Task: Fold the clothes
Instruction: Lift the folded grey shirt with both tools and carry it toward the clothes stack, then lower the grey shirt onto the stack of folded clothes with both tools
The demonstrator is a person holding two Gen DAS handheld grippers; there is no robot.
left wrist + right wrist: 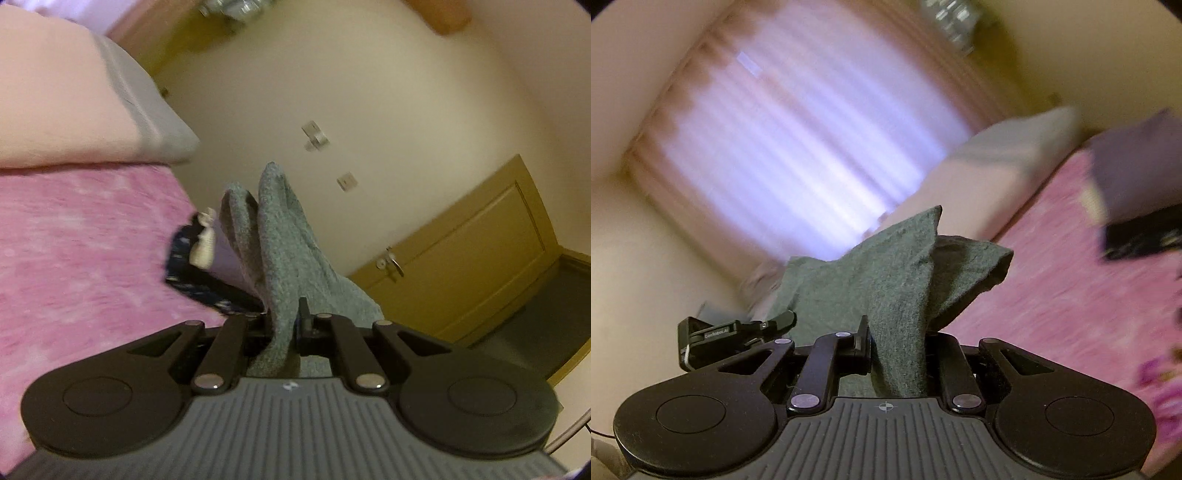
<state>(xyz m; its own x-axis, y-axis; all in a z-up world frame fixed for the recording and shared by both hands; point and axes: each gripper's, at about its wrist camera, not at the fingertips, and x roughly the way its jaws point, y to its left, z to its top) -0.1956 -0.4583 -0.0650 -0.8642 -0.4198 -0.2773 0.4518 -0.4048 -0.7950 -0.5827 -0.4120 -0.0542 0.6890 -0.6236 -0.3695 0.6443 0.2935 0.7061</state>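
A grey knitted garment (284,251) is lifted off the pink bed. My left gripper (286,325) is shut on one part of it, and the cloth rises in folds in front of its fingers. My right gripper (897,350) is shut on another part of the same grey garment (886,280), which bunches up and drapes to the left. The tip of the left gripper (735,332) shows at the left of the right wrist view, beside the cloth. How the rest of the garment hangs is hidden.
The bed has a pink bedspread (81,258) and a pink-and-grey pillow (74,103). Folded dark and lilac clothes (207,266) with a small white item lie on it. A curtained window (812,140), a cream wall and a wooden door (480,251) surround the bed.
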